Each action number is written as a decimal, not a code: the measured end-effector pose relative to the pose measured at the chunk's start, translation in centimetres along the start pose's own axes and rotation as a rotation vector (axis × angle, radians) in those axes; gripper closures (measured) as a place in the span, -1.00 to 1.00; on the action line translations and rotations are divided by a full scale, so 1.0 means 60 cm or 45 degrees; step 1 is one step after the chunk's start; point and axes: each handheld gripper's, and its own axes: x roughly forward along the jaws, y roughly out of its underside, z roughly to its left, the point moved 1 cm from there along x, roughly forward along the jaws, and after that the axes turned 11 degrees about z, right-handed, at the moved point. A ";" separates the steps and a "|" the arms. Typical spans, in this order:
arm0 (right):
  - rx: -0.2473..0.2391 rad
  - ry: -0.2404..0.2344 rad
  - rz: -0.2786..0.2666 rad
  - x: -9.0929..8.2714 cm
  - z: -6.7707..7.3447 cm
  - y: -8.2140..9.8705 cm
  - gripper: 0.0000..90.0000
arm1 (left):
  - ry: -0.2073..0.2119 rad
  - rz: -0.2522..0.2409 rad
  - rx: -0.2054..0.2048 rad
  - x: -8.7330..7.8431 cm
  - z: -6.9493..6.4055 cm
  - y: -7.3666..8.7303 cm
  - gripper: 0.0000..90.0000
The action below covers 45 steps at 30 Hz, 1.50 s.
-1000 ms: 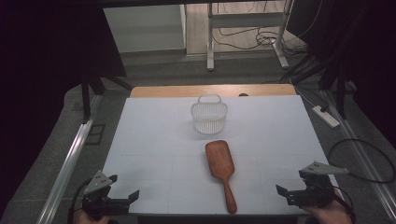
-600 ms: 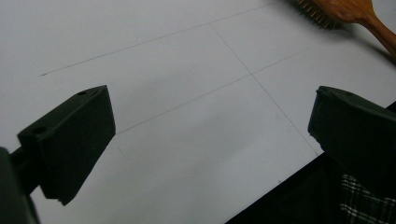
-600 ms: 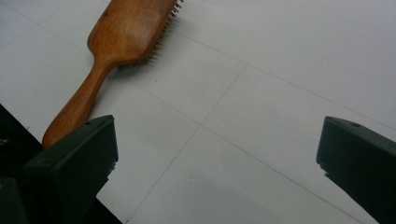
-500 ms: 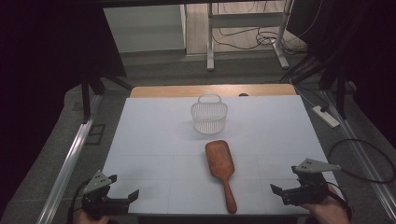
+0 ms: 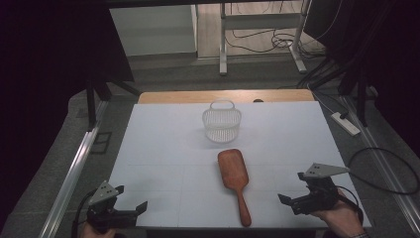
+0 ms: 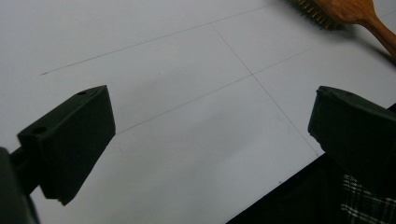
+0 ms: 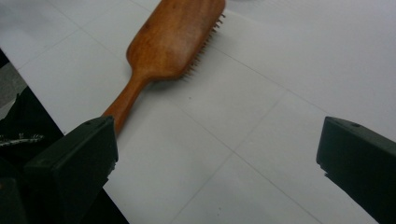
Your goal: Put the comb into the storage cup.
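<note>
- One white worktop [image 5: 163,148] carries everything I see in the high view; thin pencil-like lines divide its surface into a grid, and a strip of bare wood runs along its far edge.
- Next in size, the white basket [image 5: 221,124] stands upright toward the far middle of the worktop, its handle raised at the back and its ribbed wall facing me.
- Just nearer than the basket, and apart from it, the wooden hairbrush [image 5: 234,179] lies flat with its paddle head toward the basket and its handle running down to the near edge.
- From my right gripper view the hairbrush [image 7: 173,39] lies bristles down, its smooth back up and the bristle tips showing along one side; its handle ends close by one jaw without touching it.
- My right gripper [image 5: 292,201] sits low at the near right of the worktop, held in a hand [image 5: 341,214], pointing toward the brush handle; its jaws stand wide apart with nothing between them.
- My left gripper [image 5: 136,209] hangs at the near left corner, well apart from the hairbrush; its jaws are also spread wide over bare worktop, holding nothing.
- From the left gripper view the hairbrush [image 6: 341,11] shows at the top corner.
</note>
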 end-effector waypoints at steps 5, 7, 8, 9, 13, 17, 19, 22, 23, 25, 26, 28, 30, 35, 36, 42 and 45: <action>-0.024 -0.039 0.002 0.013 0.008 -0.015 -1.00 | 0.000 -0.002 0.001 0.000 0.000 0.000 -0.97; -0.023 -0.044 0.007 0.016 0.010 -0.018 -1.00 | 0.001 -0.003 0.000 0.000 0.000 0.000 -0.97; -0.026 -0.040 0.011 0.018 0.011 -0.019 -1.00 | 0.003 -0.003 0.000 0.000 0.001 0.001 -0.97; -0.030 -0.036 0.014 0.019 0.013 -0.020 -1.00 | 0.003 -0.004 0.000 0.000 0.001 0.001 -0.97; -0.043 -0.043 0.025 0.024 0.018 -0.028 -1.00 | 0.002 -0.002 0.002 0.000 0.000 0.000 -0.97; -0.058 -0.055 0.044 0.031 0.023 -0.035 -1.00 | 0.003 -0.001 0.002 0.000 0.000 0.000 -0.97; -0.066 -0.065 0.051 0.035 0.026 -0.039 -1.00 | 0.003 -0.002 0.000 0.000 0.001 0.000 -0.97; -0.078 -0.075 0.055 0.040 0.030 -0.044 -1.00 | 0.003 -0.003 -0.001 0.000 0.001 0.000 -0.97; -0.077 -0.081 0.053 0.041 0.032 -0.046 -1.00 | 0.002 -0.004 0.001 0.000 0.000 0.001 -0.97; -0.084 -0.089 0.050 0.044 0.035 -0.049 -1.00 | 0.001 -0.003 0.001 0.000 0.000 0.000 -0.97; -0.089 -0.090 0.051 0.046 0.036 -0.051 -1.00 | 0.002 -0.003 0.001 0.000 0.000 0.000 -0.97; -0.096 -0.097 0.058 0.052 0.039 -0.056 -1.00 | 0.006 -0.004 -0.001 0.000 0.001 0.000 -0.97; -0.102 -0.097 0.062 0.055 0.041 -0.059 -1.00 | 0.006 -0.005 -0.004 -0.001 0.001 0.001 -0.97; -0.125 -0.106 0.070 0.062 0.046 -0.066 -1.00 | 0.006 0.001 0.013 0.000 -0.001 0.000 -0.97; -0.129 -0.107 0.074 0.063 0.047 -0.068 -1.00 | 0.005 0.002 0.016 0.000 -0.001 0.000 -0.97; -0.157 -0.123 0.102 0.075 0.057 -0.079 -1.00 | 0.014 0.011 0.032 0.001 -0.002 -0.001 -0.97; -0.160 -0.128 0.100 0.077 0.060 -0.082 -1.00 | 0.029 0.017 0.037 0.002 -0.002 -0.002 -0.97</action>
